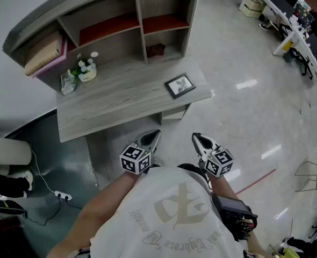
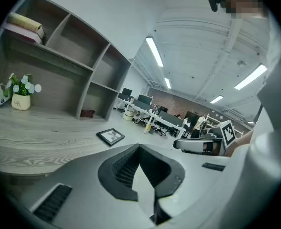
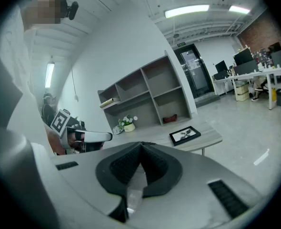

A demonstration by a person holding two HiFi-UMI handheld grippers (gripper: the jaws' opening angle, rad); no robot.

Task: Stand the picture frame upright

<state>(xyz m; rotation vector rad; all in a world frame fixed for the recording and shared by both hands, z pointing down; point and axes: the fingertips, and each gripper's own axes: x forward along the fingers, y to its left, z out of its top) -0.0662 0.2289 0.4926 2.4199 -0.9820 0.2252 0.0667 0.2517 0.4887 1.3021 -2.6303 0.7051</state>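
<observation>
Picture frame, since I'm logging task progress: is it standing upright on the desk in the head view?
No, the picture frame lies flat, face up, near the right front corner of the desk.

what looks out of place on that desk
The picture frame lies flat, face up, near the right front corner of the desk, turned askew to the edge instead of standing. Nothing else stands out.

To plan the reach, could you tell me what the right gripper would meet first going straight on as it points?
Probably the front edge of the desk, close by the flat-lying picture frame; the way there looks free, though depth is unclear.
</observation>
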